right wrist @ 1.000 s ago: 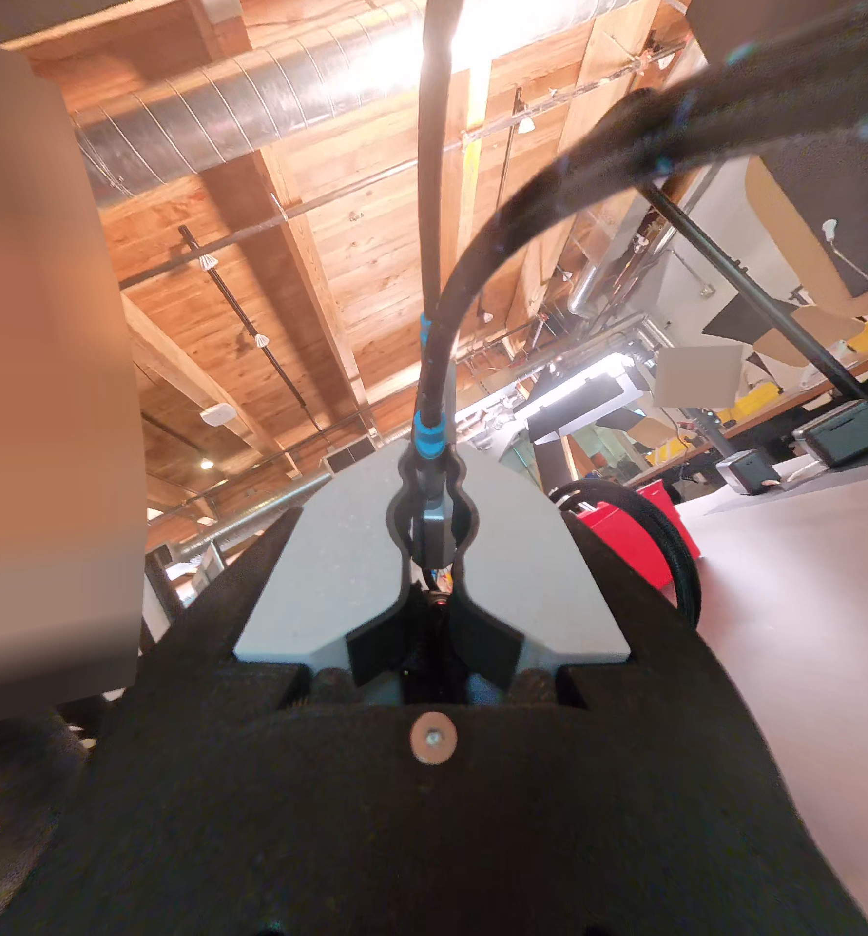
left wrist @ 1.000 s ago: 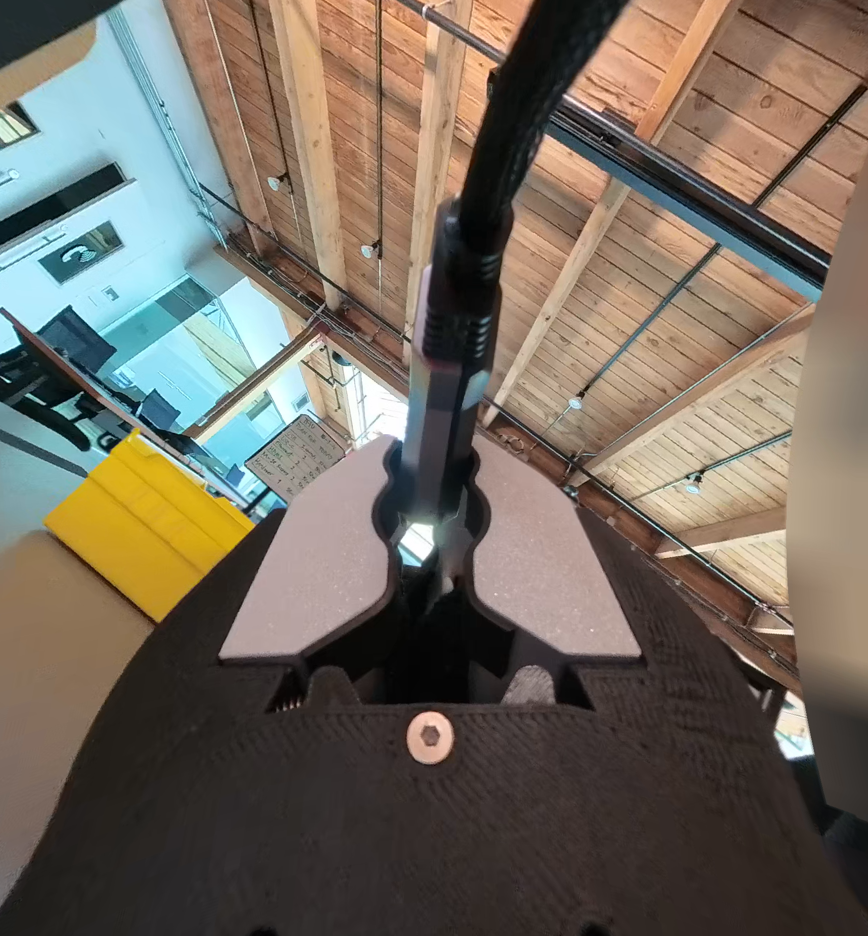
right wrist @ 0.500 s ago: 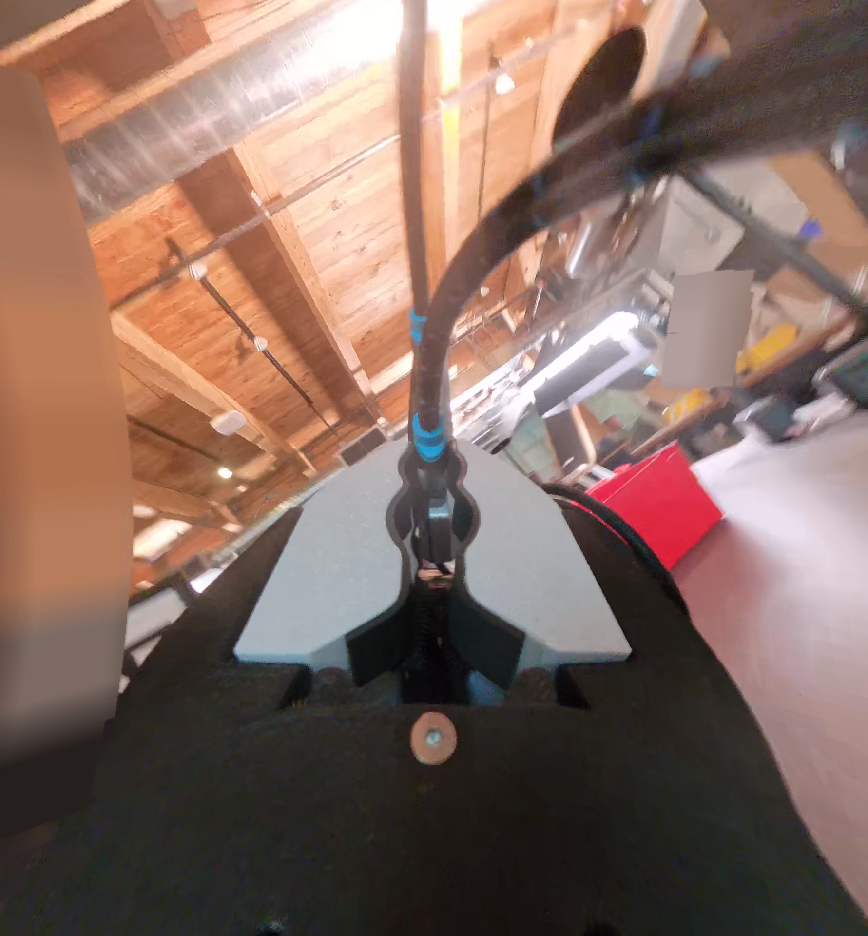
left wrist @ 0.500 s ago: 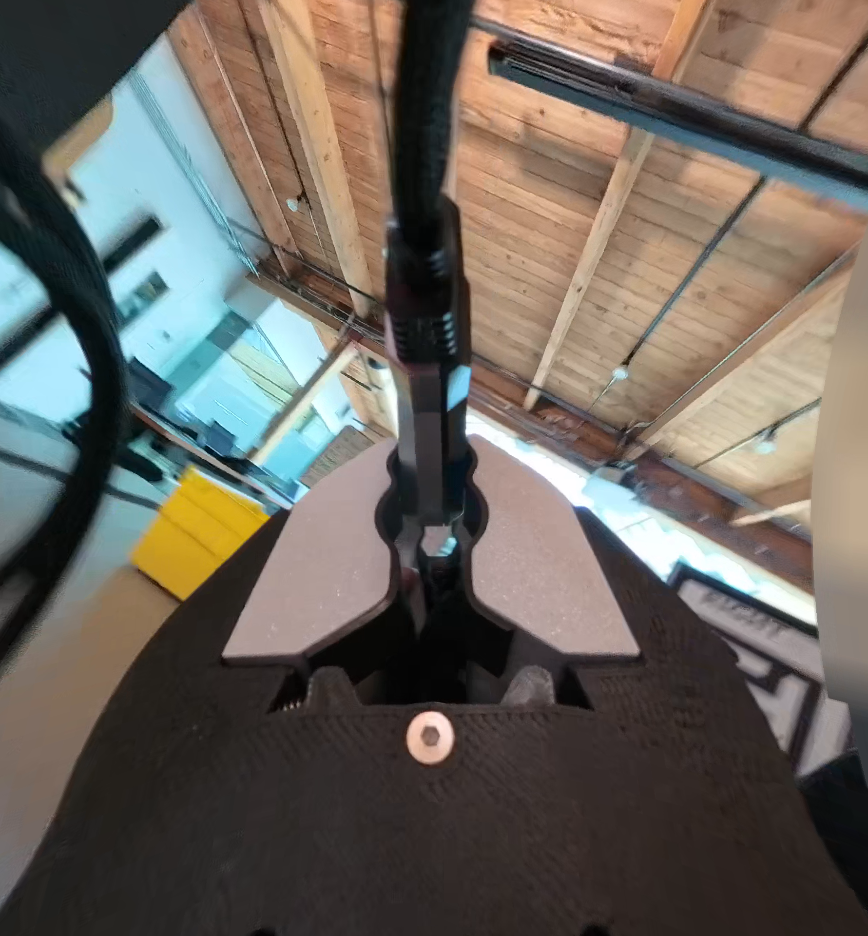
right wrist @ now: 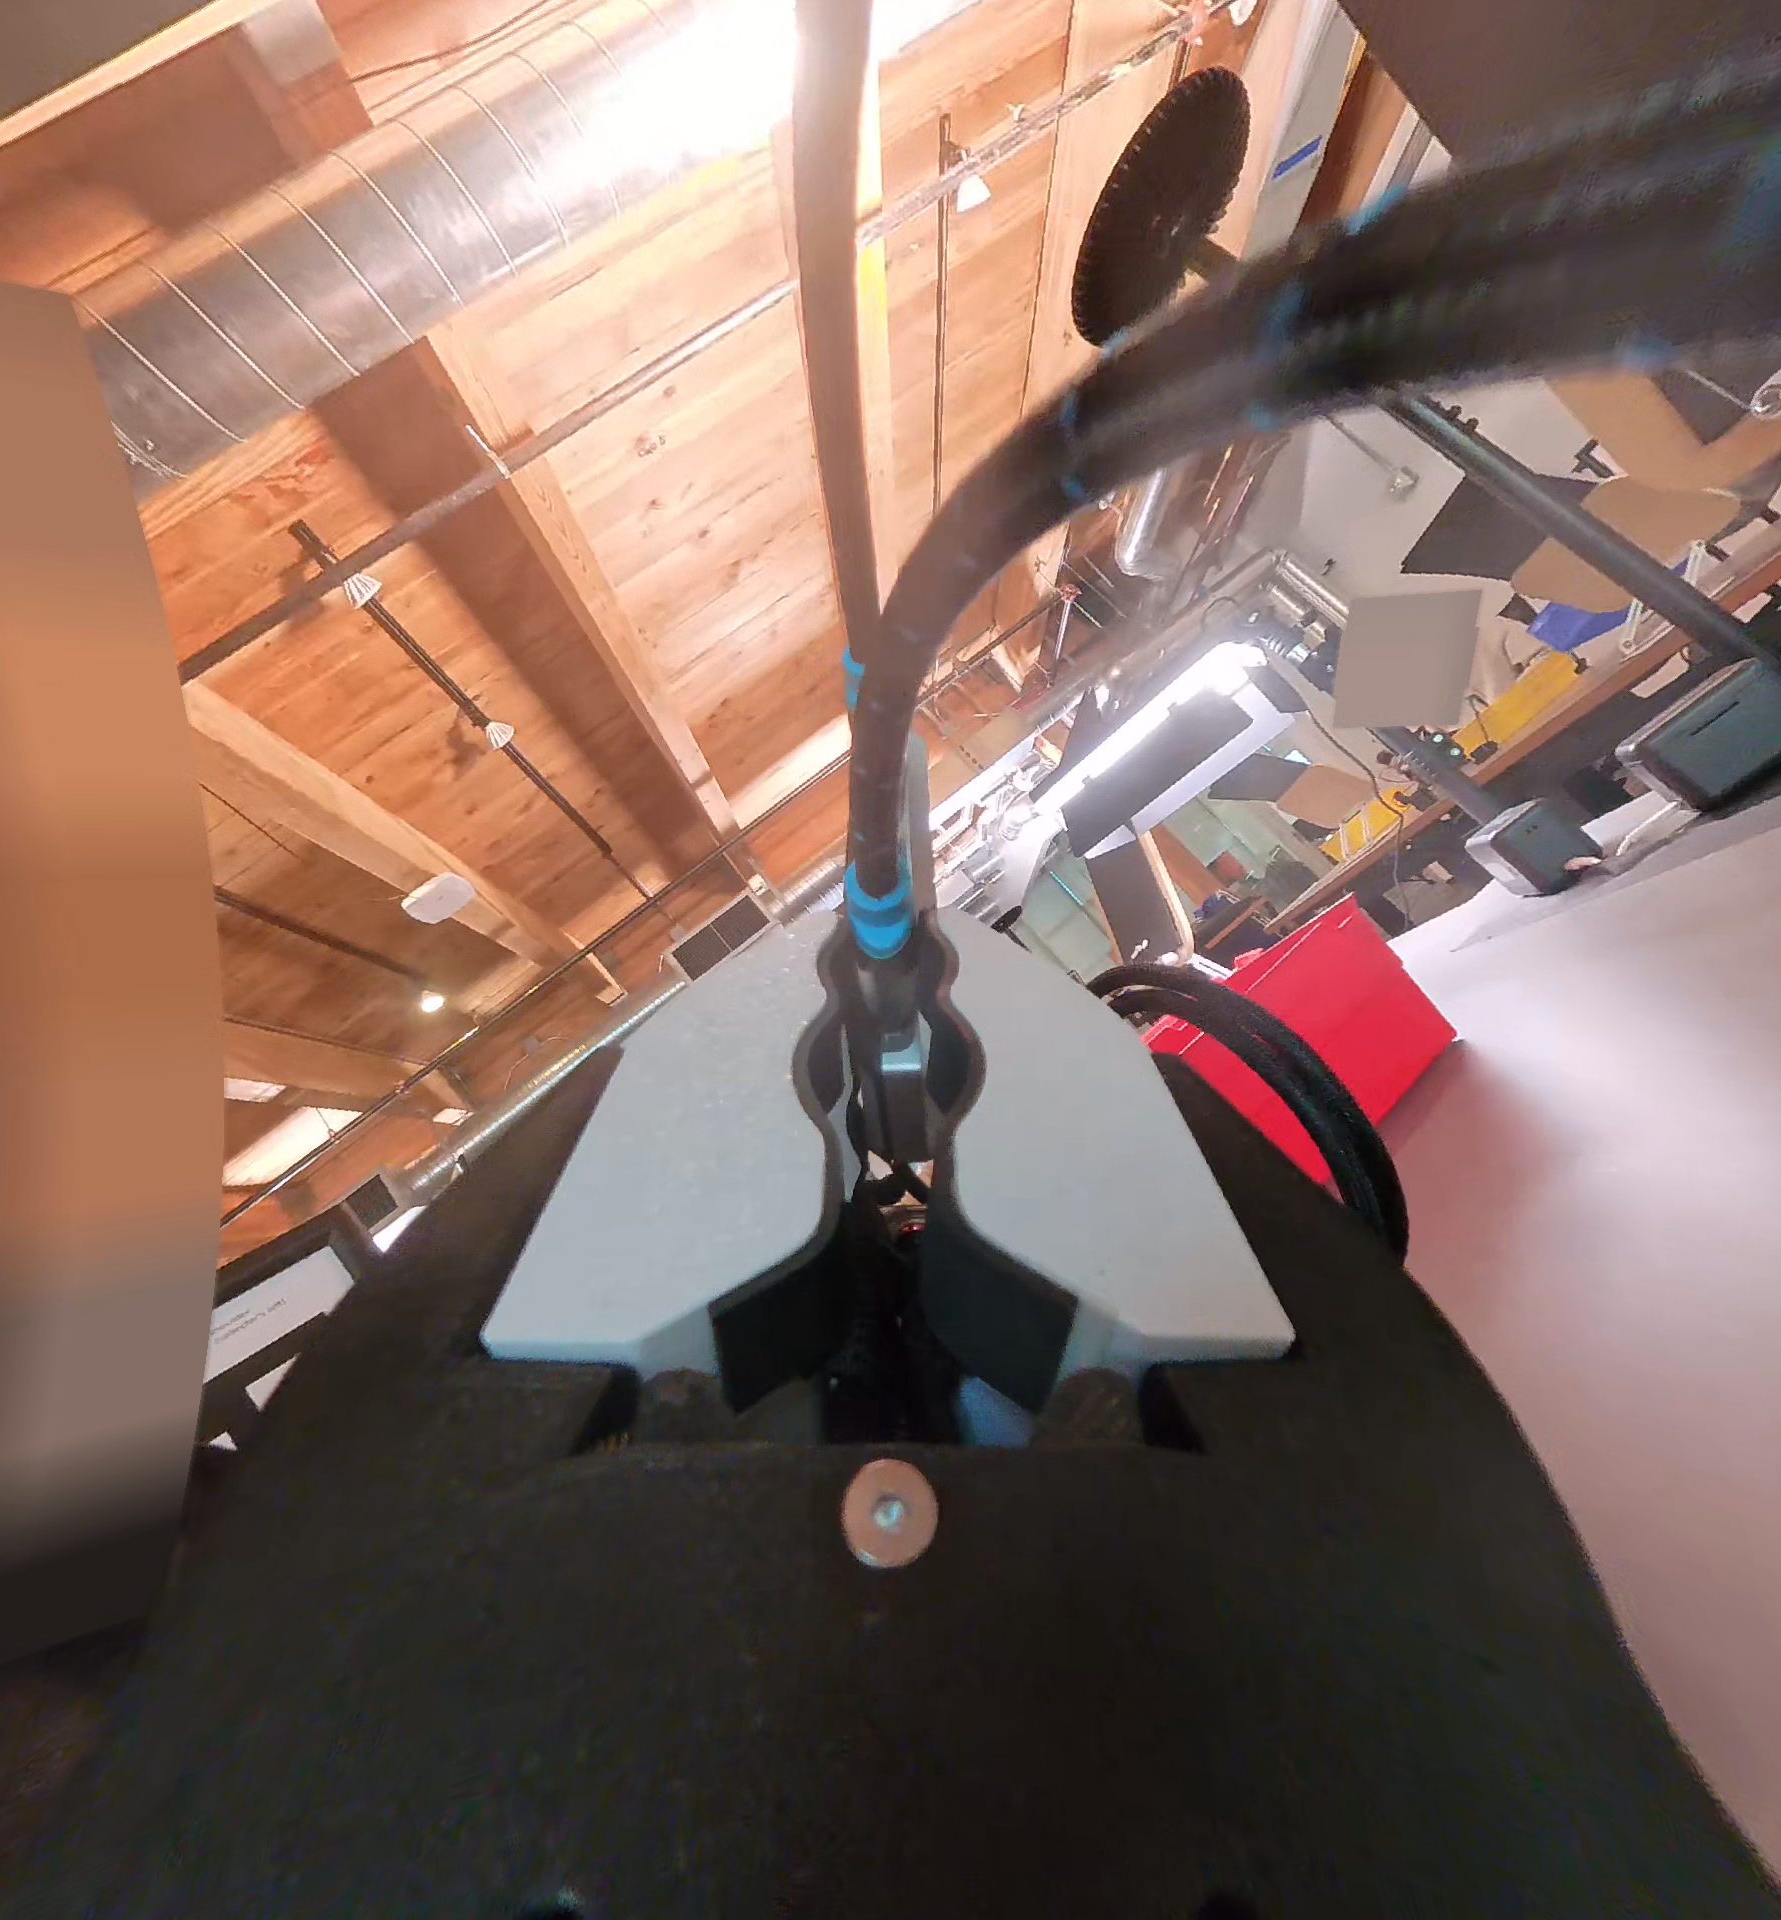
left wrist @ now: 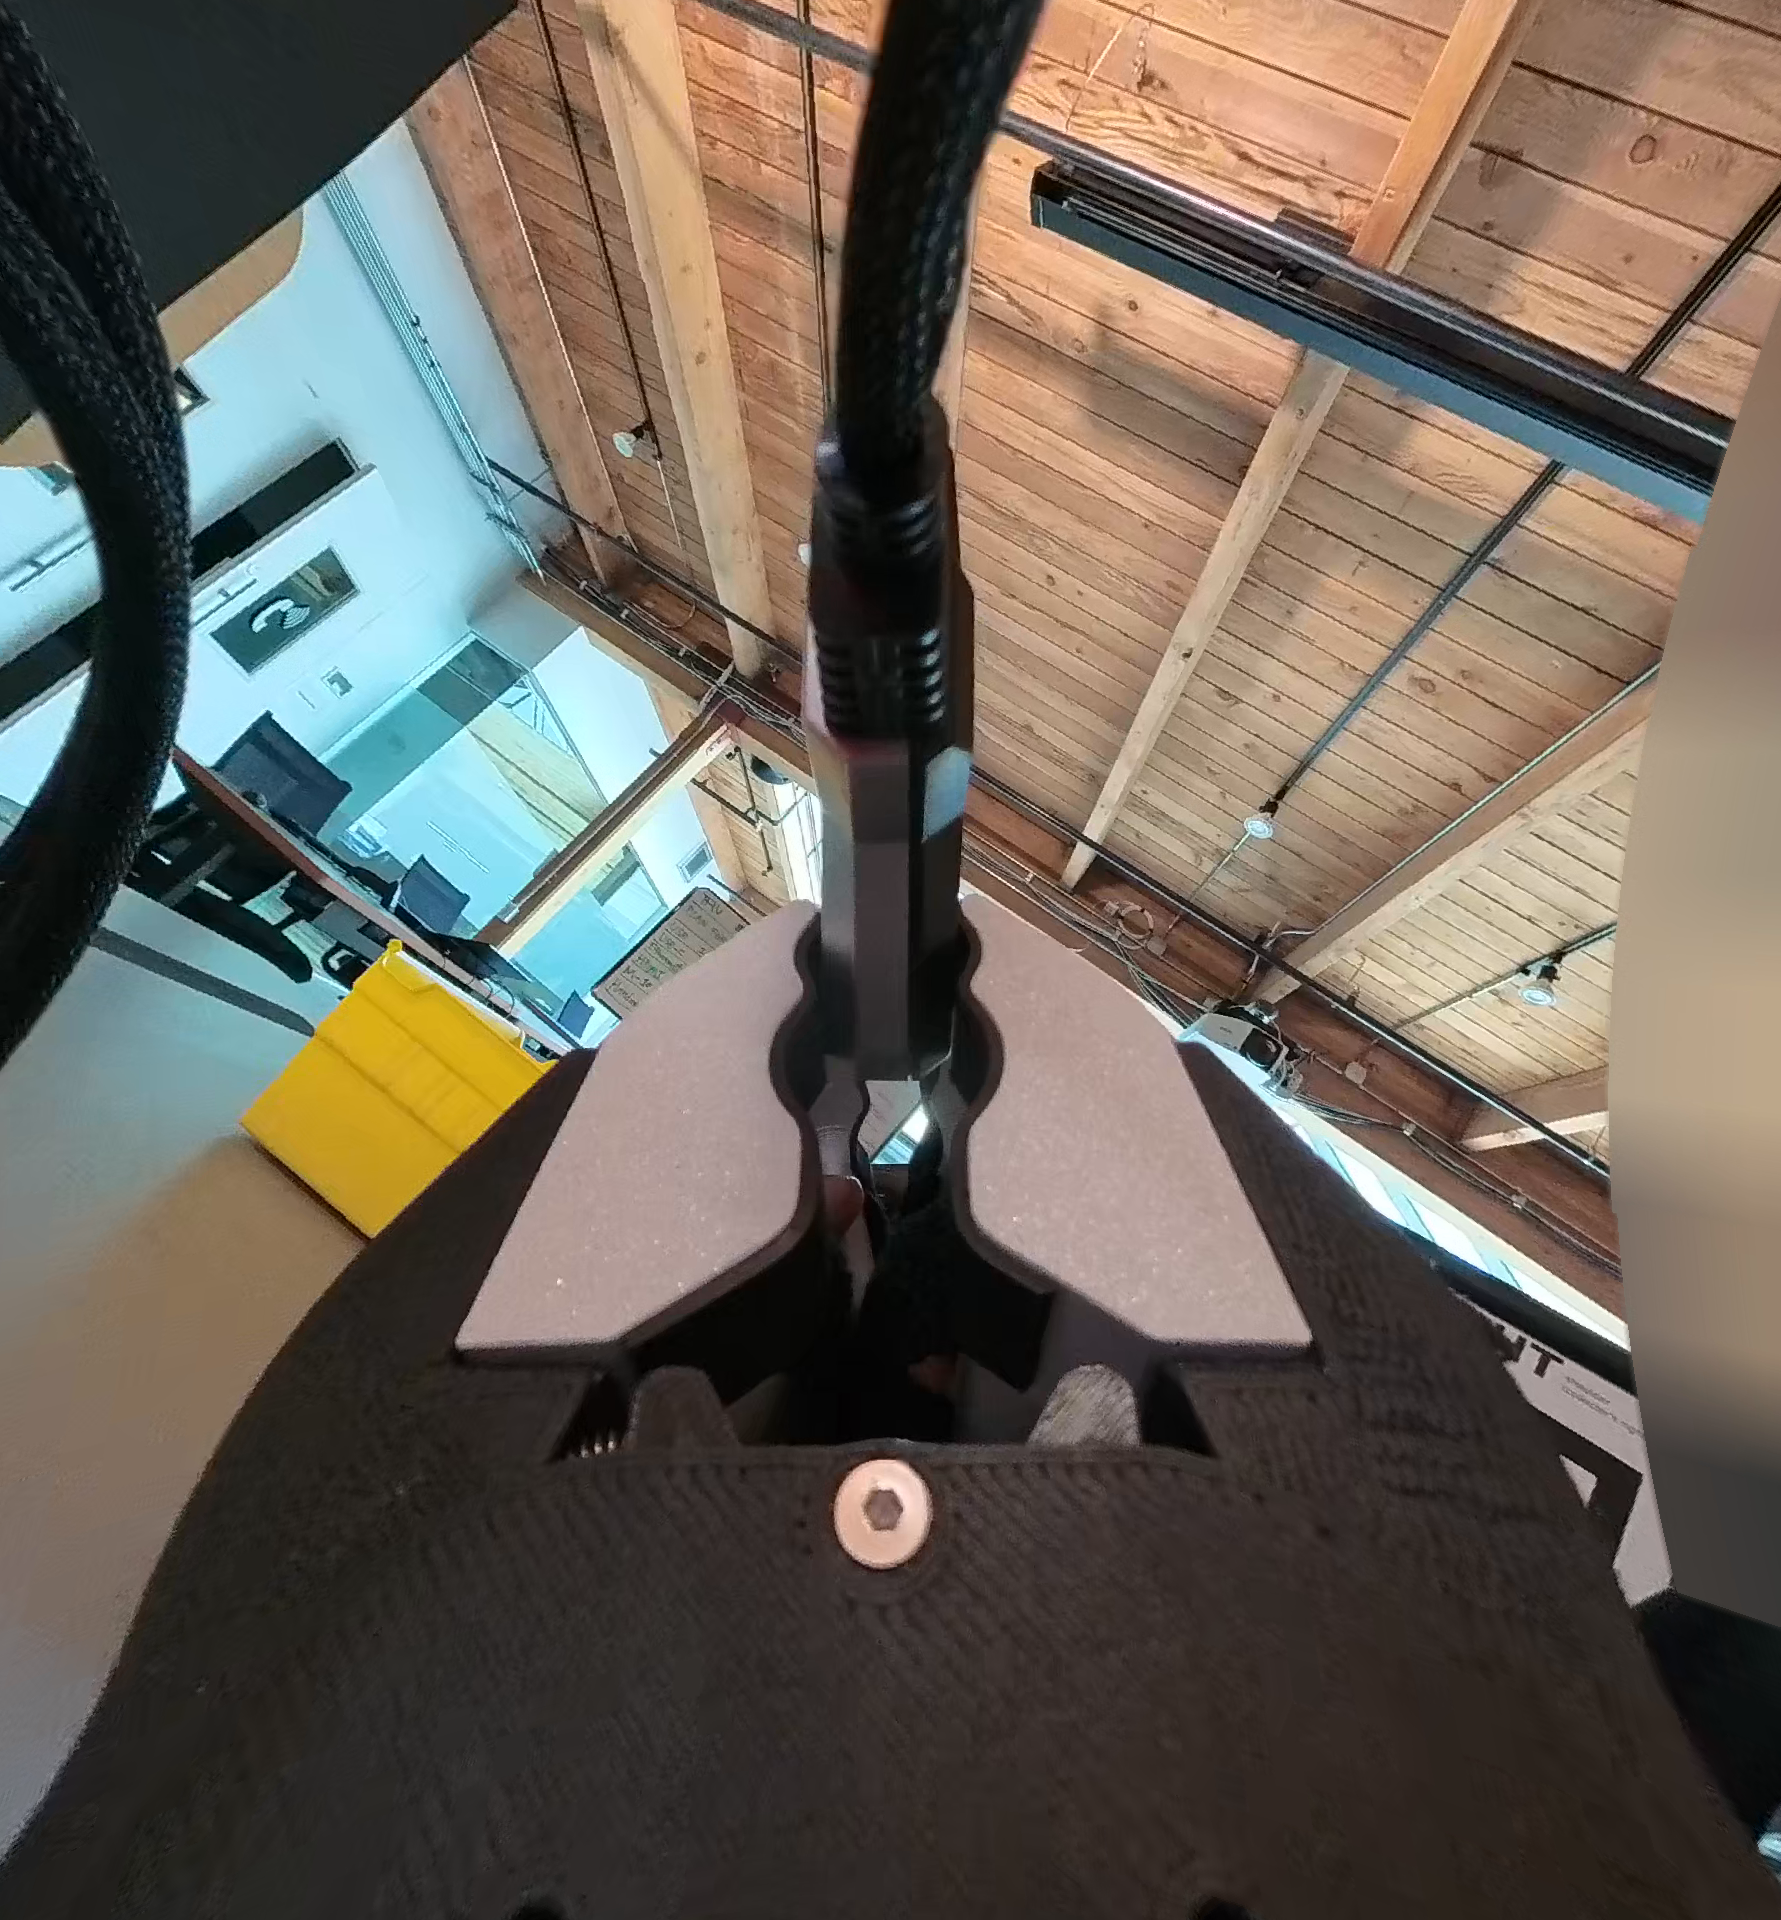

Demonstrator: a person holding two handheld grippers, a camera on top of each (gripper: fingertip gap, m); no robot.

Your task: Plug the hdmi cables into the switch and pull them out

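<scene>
HDMI plugs point up mid-frame toward the wooden ceiling, left tool clamped on the black plug, right tool on the blue-collared plug

Red bin on pale table

A workshop-like open office: above the fingers runs a bare timber plank ceiling with a round silver metal duct; left of them stand black office chairs, right a red plastic bin.
</scene>
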